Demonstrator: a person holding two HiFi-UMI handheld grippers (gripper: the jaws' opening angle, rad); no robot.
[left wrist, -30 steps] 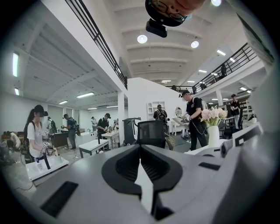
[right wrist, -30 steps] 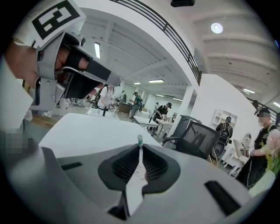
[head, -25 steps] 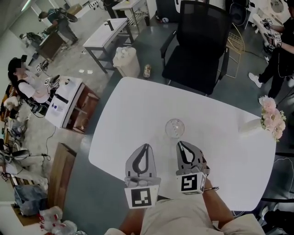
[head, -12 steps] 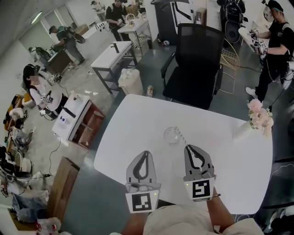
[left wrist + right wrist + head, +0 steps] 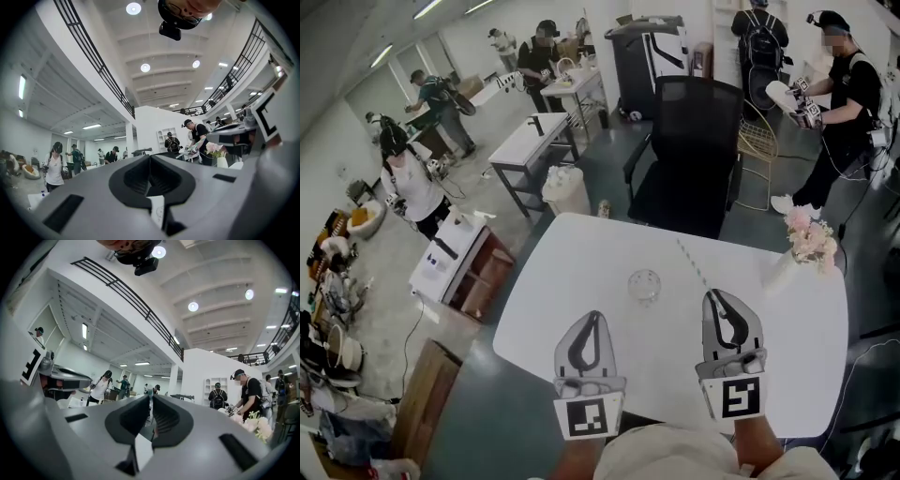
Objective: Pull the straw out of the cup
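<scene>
Near the person, the left gripper [image 5: 592,317] has its jaws closed on nothing, and the right gripper [image 5: 713,294] pinches the straw [image 5: 693,263] at its near end. The straw is fully outside the clear cup [image 5: 644,285], which stands upright on the white table [image 5: 572,281], to the left of it.

We've got a white surface [image 5: 581,272], a clear glass cup [image 5: 644,285], a pale straw [image 5: 694,263], a black office chair [image 5: 689,150], pink flowers [image 5: 809,236].
</scene>
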